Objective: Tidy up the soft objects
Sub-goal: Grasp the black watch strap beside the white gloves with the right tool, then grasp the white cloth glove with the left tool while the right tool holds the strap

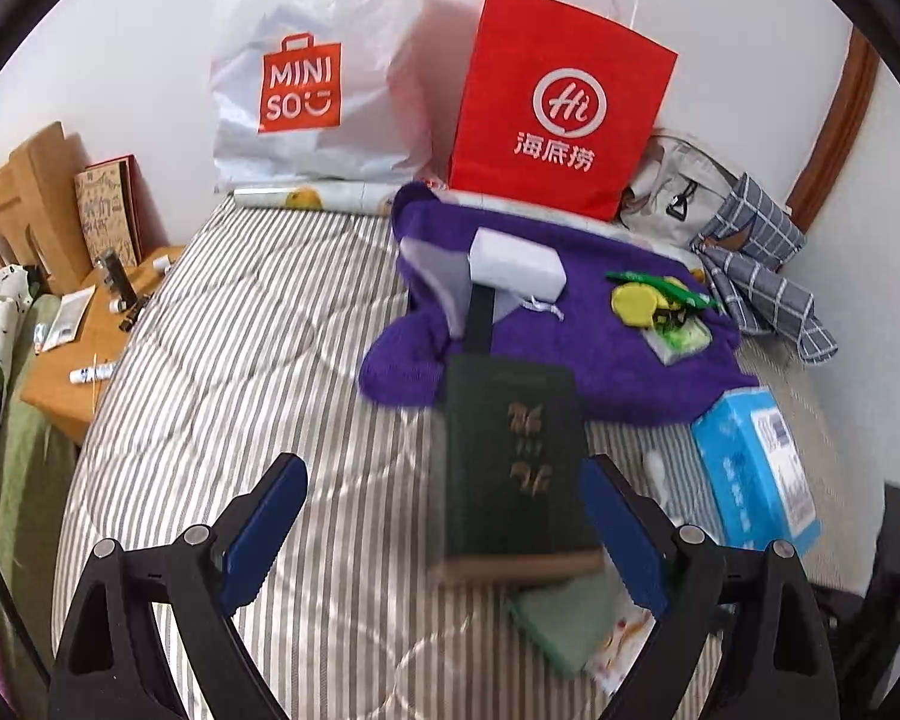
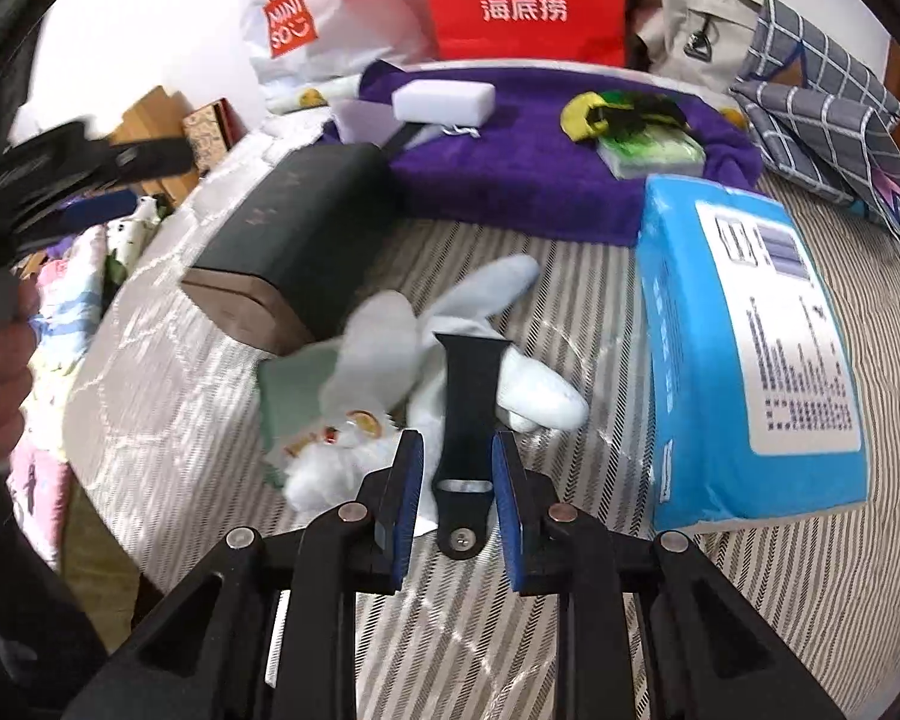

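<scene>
A purple towel lies spread at the back of the striped bed, bearing a white sponge block, a yellow-green item and a green packet. My left gripper is open over the bed, left of a dark green book. My right gripper has its jaws either side of a black watch strap, which lies on white gloves; the pads do not visibly touch it. The towel also shows in the right wrist view.
A blue tissue pack lies right of the gloves. A red paper bag, a white Miniso bag, a grey backpack and checked cloth stand along the wall. A wooden bedside table is on the left.
</scene>
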Demonstrator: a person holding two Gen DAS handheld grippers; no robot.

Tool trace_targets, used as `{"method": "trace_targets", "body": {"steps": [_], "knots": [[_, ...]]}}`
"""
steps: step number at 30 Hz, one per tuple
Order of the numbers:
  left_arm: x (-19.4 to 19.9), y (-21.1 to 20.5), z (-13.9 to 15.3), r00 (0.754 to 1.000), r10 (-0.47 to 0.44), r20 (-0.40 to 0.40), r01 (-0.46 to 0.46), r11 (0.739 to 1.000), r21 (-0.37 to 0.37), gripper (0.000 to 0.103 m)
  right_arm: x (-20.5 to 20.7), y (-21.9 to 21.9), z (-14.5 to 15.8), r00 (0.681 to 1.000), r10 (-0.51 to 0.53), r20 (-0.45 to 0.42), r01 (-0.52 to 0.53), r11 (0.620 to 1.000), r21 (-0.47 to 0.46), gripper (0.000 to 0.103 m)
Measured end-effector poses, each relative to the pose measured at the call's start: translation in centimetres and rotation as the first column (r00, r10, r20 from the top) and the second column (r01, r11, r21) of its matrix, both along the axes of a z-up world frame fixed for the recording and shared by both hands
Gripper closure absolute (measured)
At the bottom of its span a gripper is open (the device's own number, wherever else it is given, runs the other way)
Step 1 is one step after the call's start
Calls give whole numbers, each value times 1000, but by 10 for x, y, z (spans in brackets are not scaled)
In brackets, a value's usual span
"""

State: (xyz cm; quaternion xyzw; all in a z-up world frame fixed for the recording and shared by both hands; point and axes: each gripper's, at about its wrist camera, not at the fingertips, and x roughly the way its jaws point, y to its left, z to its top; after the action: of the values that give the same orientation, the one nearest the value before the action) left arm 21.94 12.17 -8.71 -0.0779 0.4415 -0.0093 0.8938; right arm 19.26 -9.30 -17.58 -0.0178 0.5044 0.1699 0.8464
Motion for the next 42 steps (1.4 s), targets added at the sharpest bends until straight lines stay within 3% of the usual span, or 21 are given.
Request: {"method": "trace_targets", "body": {"steps": [5, 10, 12, 13, 30, 40, 42], "knots": [[-12, 3, -14, 1000, -17, -13, 17, 1000, -14, 11, 8, 1, -11, 1000, -17, -9, 17, 1000, -9, 78], [-16, 4, -19, 1000, -28, -14, 27, 999, -21, 11, 20, 6, -21, 1000, -23, -22, 22, 999, -28, 68], [-17, 3, -18, 999, -32, -12, 32, 999, -18, 11, 20, 6, -22, 1000, -18, -12, 18, 999, -27, 70], [-18, 2, -18, 999, -35, -10, 35, 999, -15, 11, 20, 6, -21, 1000, -8, -5, 8, 1000, -26, 83], [-45, -36, -23, 992, -130, -8, 130, 991, -11, 12, -30, -31, 22, 994, -18, 104, 13, 998, 56, 83], [-70, -93, -40, 972, -235, -16, 235, 972, -21, 15, -73, -69, 13, 992, -33, 123, 25, 998, 60, 83], [-72, -106, -42, 967, -253, -15, 253, 967, 6, 16, -78, -82, 10, 991, -52, 122, 46, 997, 56, 83]]}}
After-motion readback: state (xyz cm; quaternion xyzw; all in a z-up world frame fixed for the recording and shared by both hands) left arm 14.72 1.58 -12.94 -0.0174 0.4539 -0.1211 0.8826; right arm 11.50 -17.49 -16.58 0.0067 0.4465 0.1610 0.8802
